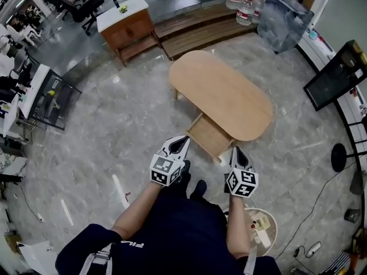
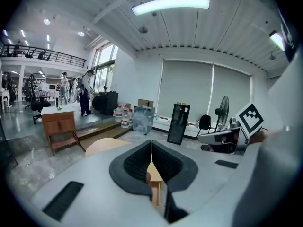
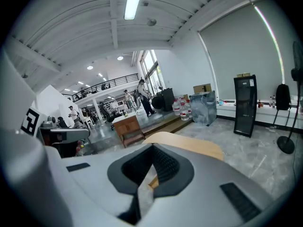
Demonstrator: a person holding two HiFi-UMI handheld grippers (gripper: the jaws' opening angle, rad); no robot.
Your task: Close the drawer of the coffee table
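The drawer (image 1: 209, 135) is pulled out from the near end of the oval coffee table (image 1: 221, 93) and opens toward you, above the marble floor (image 1: 114, 142). Your left tongs (image 1: 183, 139) are just beside its left corner and your right tongs (image 1: 236, 150) near its right side. Both are pressed together and pinch nothing.
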